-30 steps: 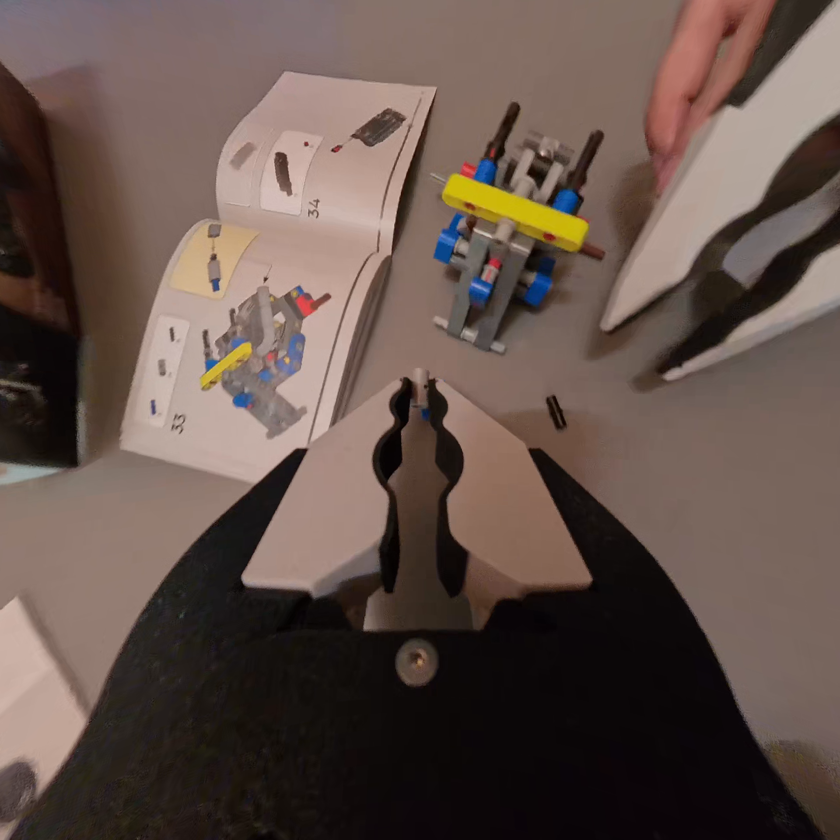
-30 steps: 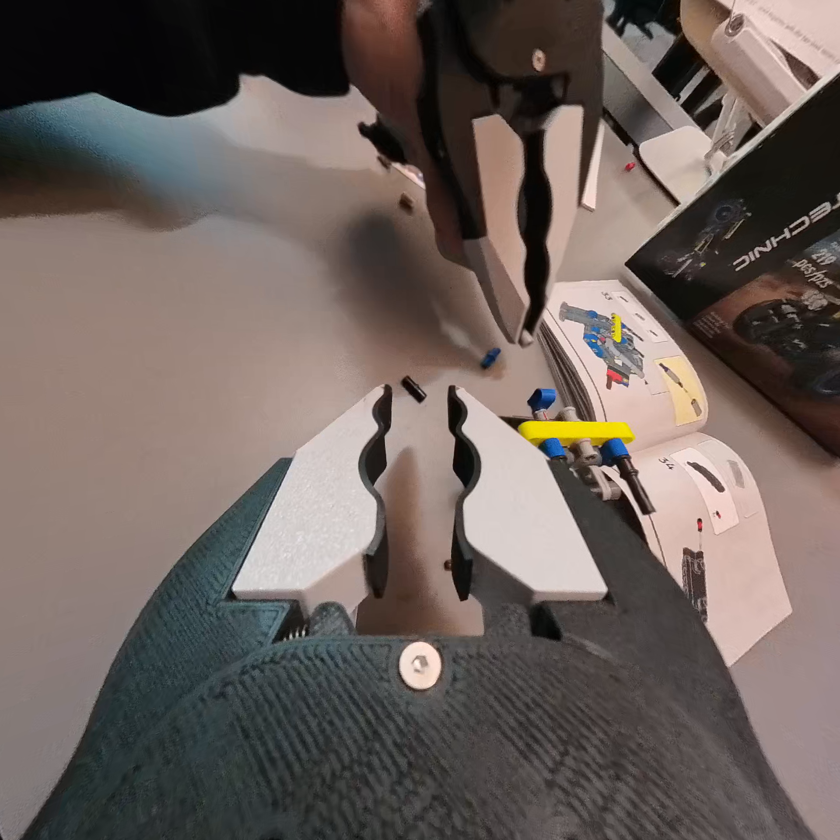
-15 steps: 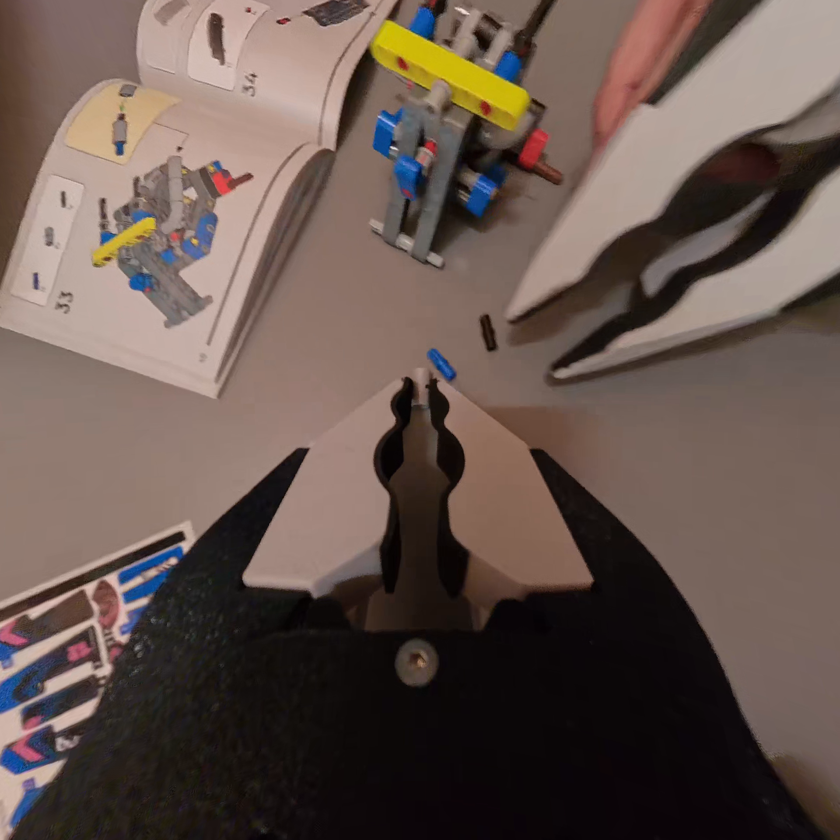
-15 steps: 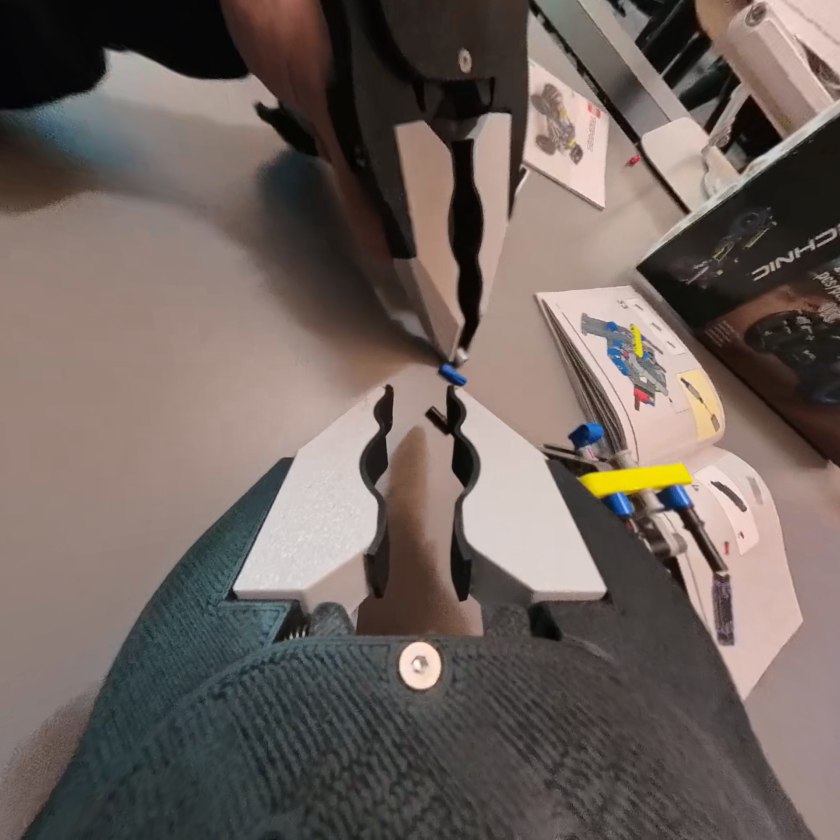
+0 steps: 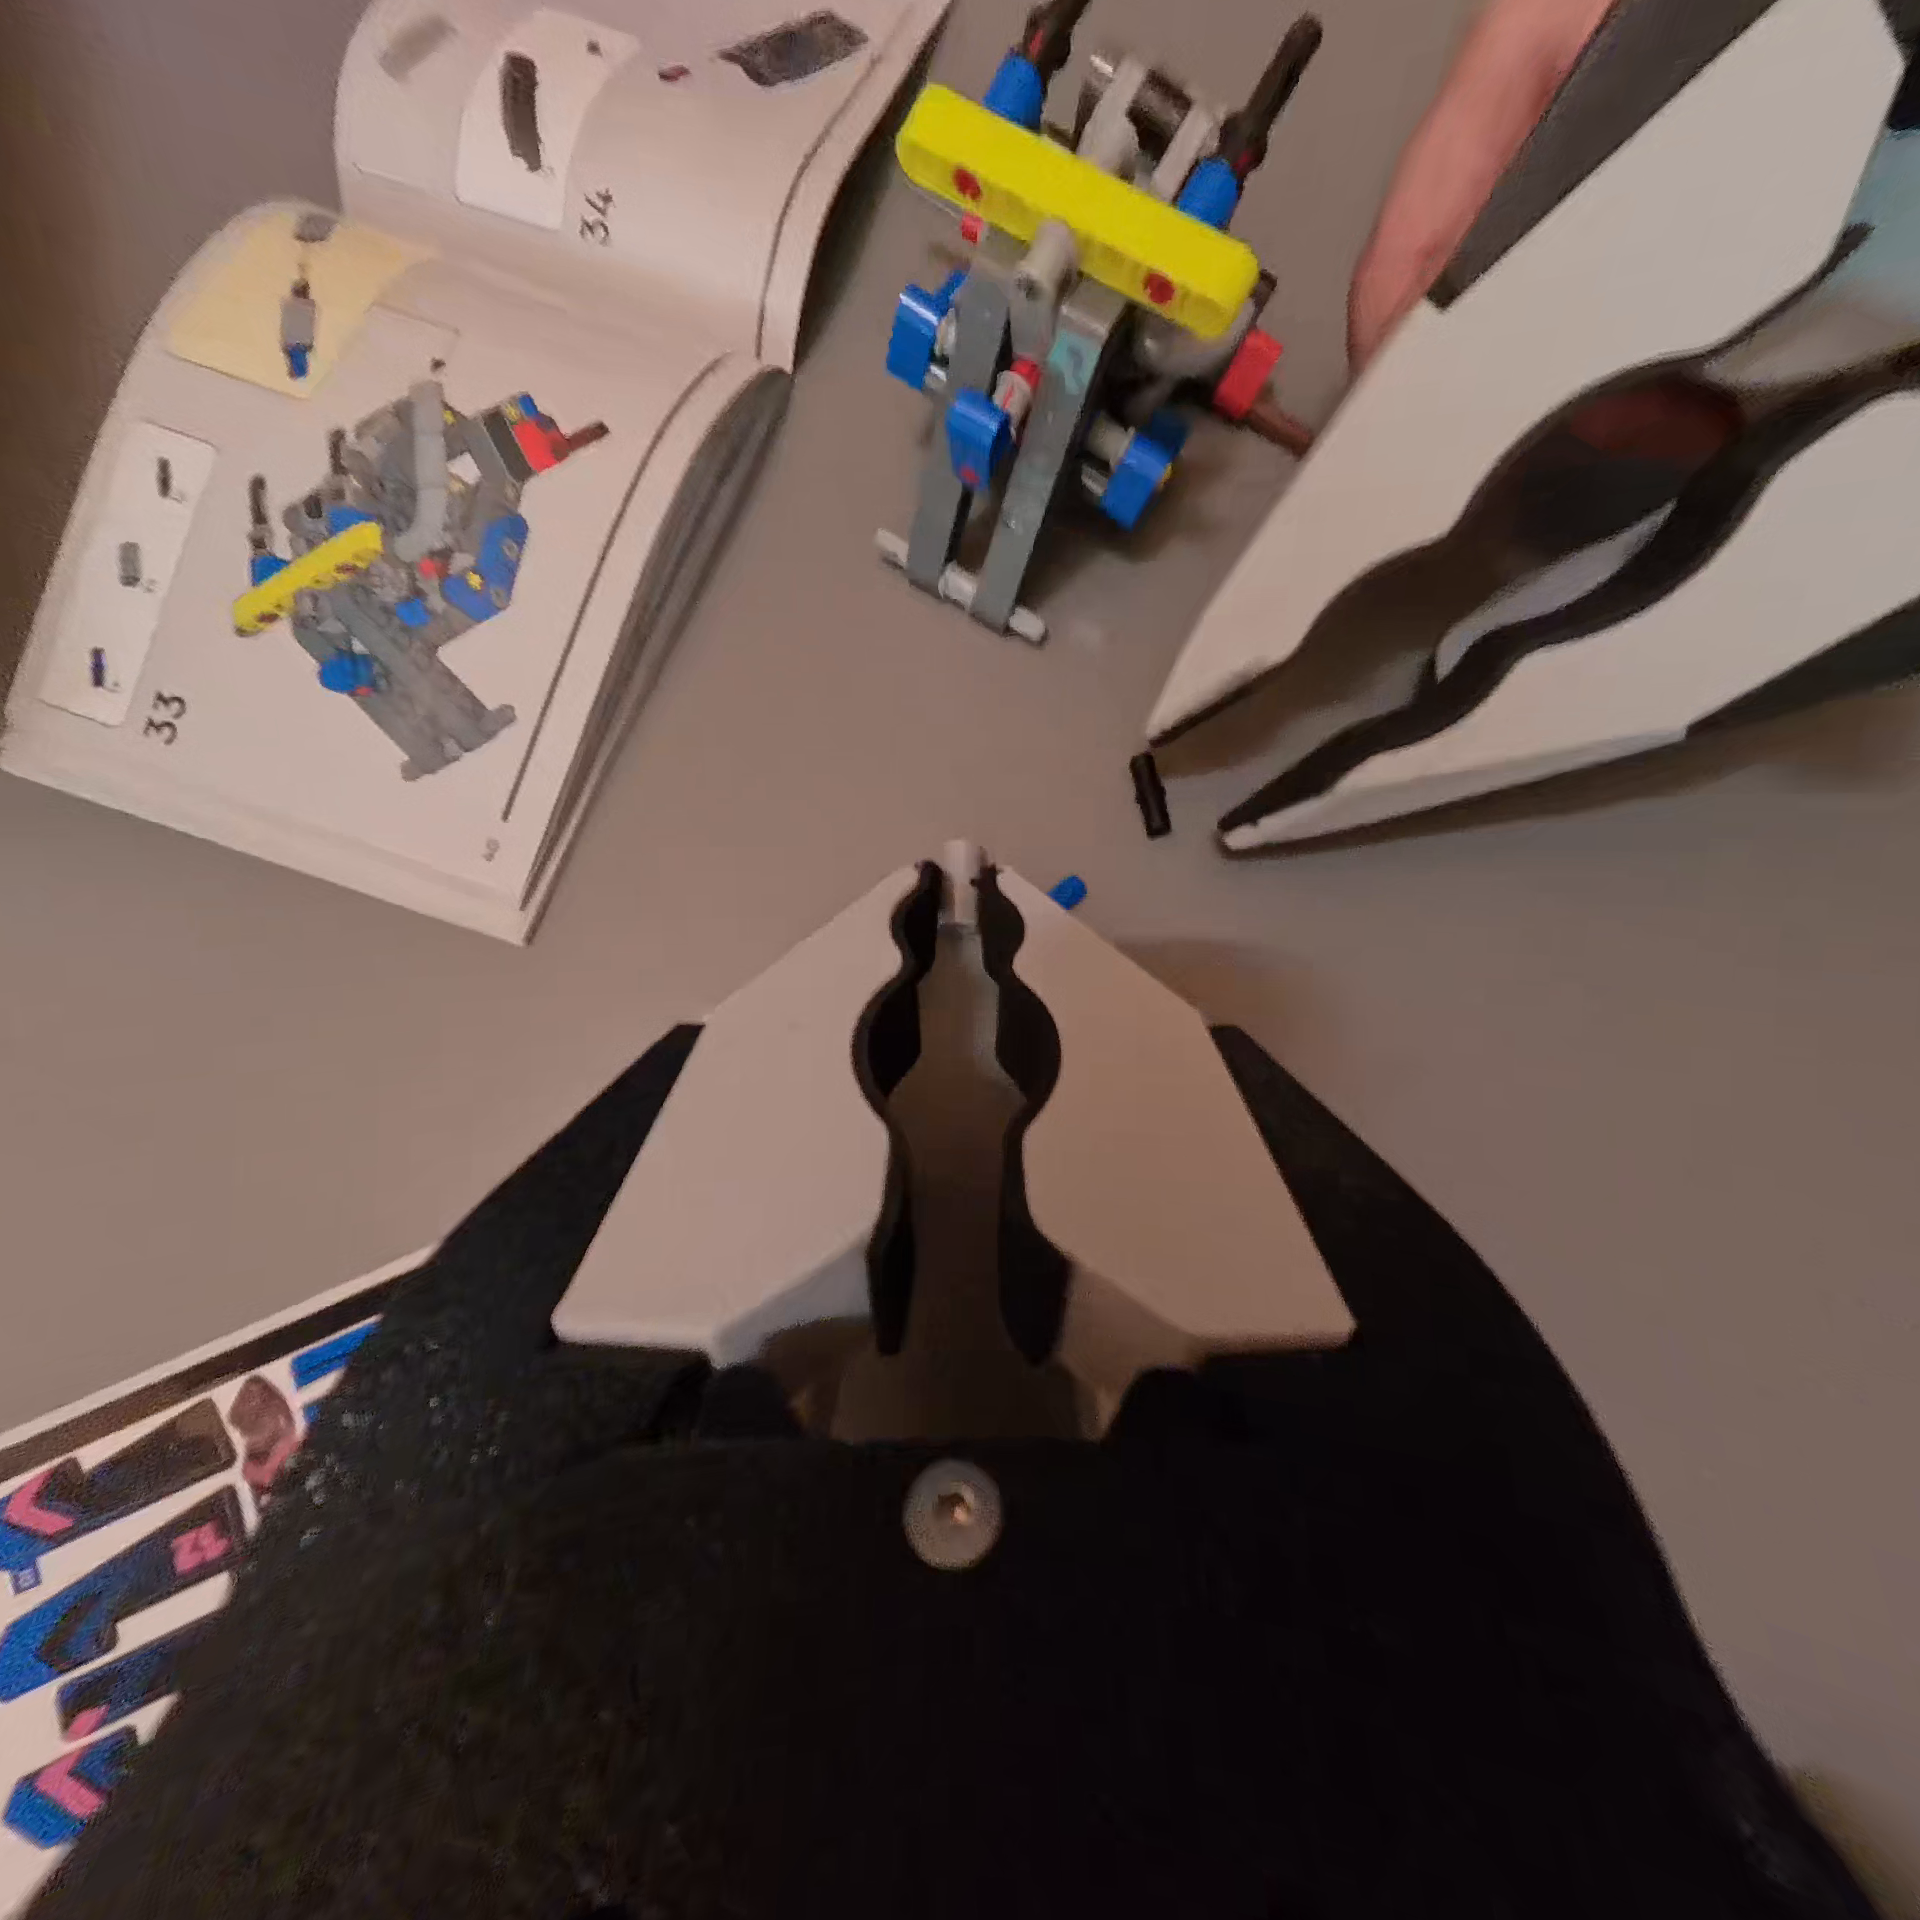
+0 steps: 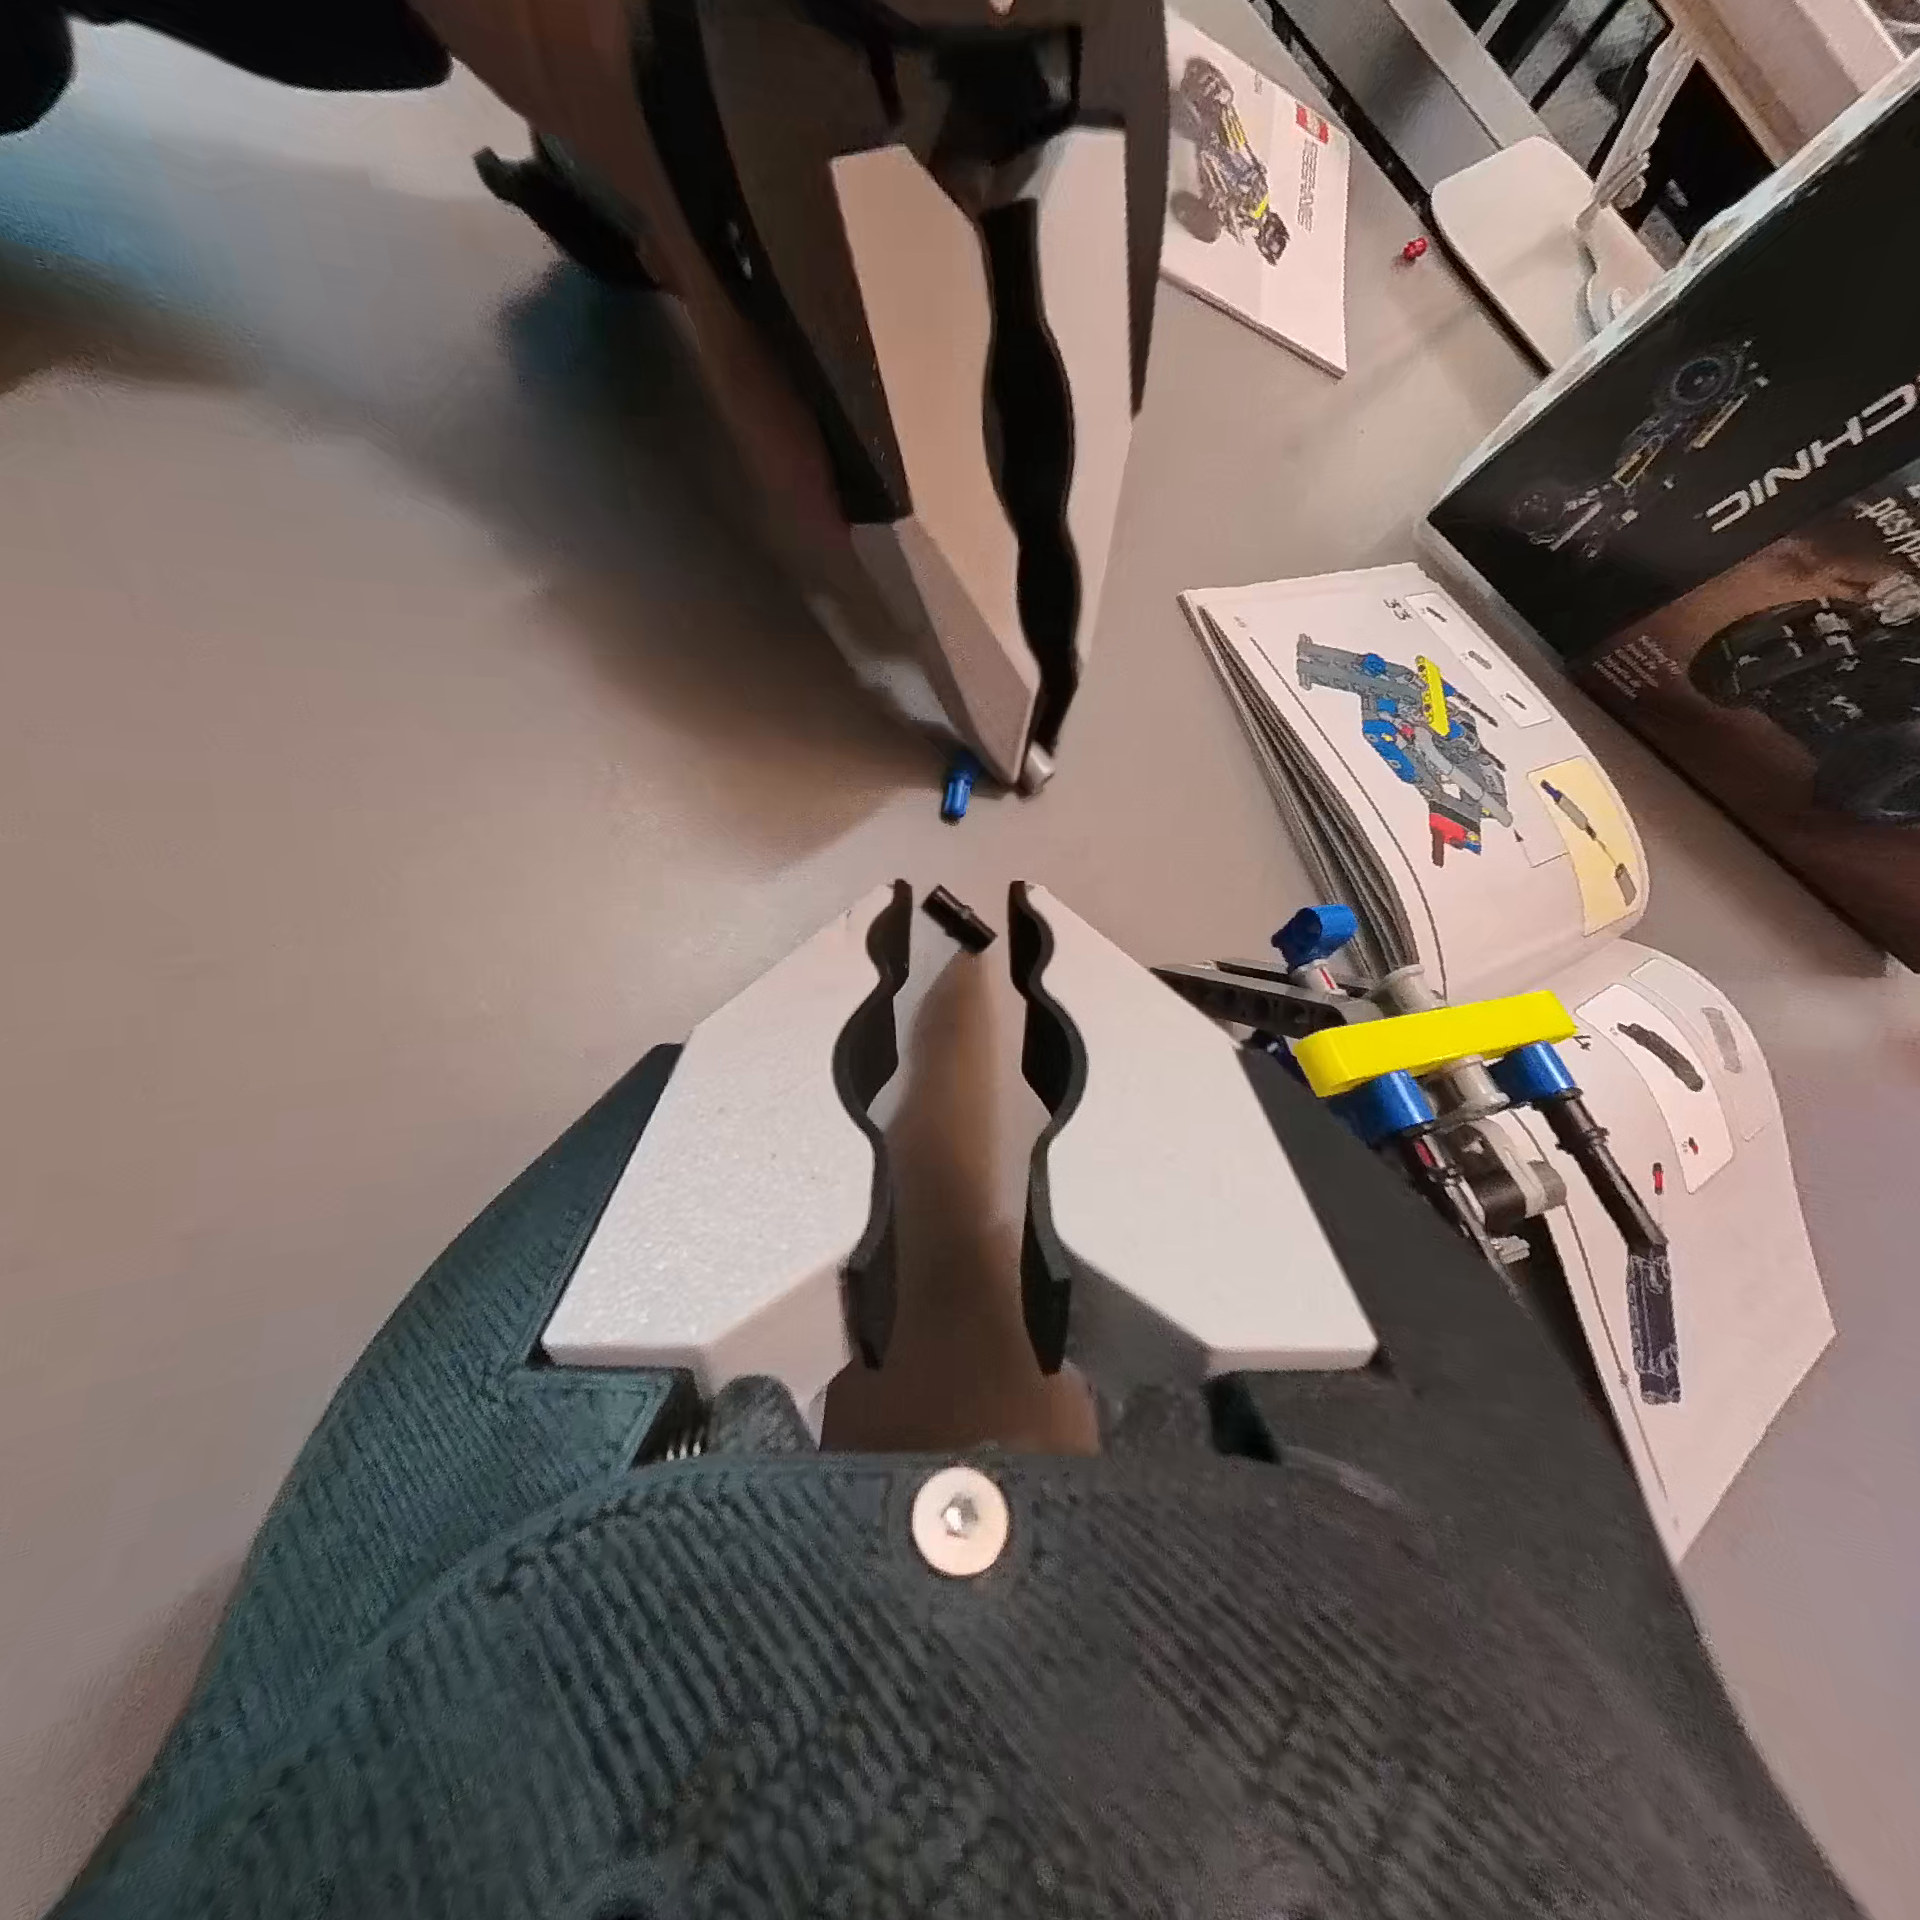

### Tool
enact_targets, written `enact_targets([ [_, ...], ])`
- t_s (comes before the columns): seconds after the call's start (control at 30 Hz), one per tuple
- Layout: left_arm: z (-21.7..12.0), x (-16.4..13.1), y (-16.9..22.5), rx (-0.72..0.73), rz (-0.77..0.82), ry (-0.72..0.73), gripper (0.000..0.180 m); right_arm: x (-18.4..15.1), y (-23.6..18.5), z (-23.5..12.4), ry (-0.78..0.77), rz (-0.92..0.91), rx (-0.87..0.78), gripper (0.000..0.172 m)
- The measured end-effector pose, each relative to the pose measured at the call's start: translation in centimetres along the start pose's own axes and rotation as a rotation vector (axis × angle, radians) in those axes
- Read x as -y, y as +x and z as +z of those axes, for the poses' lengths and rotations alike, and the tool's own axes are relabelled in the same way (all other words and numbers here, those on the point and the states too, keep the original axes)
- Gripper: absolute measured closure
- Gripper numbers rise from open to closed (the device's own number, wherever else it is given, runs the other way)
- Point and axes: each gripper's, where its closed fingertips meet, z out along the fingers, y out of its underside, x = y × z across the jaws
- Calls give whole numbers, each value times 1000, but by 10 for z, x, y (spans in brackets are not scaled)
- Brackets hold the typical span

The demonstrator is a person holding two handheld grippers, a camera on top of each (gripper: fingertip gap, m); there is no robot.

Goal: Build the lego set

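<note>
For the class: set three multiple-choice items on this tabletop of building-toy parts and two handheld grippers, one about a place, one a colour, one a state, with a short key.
1. The small black plastic pin lies:
A. on the open instruction booklet
B. between the right gripper's fingertips
C. on the dark printed box

2. The long flat beam atop the part-built model is:
A. red
B. green
C. yellow

3. The left gripper is:
A. shut on a small light grey peg
B. wide open
C. gripping the booklet

Key: B, it lies on the table, untouched, in the gap; C, bright yellow; A, peg pinched at the tips.
</note>
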Motion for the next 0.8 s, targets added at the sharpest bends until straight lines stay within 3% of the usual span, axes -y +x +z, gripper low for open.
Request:
enact_targets([
  [0.4, -14, -15, 23, 38, -61, 18, 176, 12, -16, 17, 25, -57, 55, 153],
  [0.53, -16, -17, 27, 48, -64, 18, 175, 9, -16, 17, -1, -115, 88, 163],
  [0.6, -16, -17, 29, 46, -54, 18, 175, 8, -11, 15, -5, -184, 83, 154],
  [0.8, -16, -17, 30, 35, -51, 17, 175, 2, -16, 9, -17, -196, 234, 158],
])
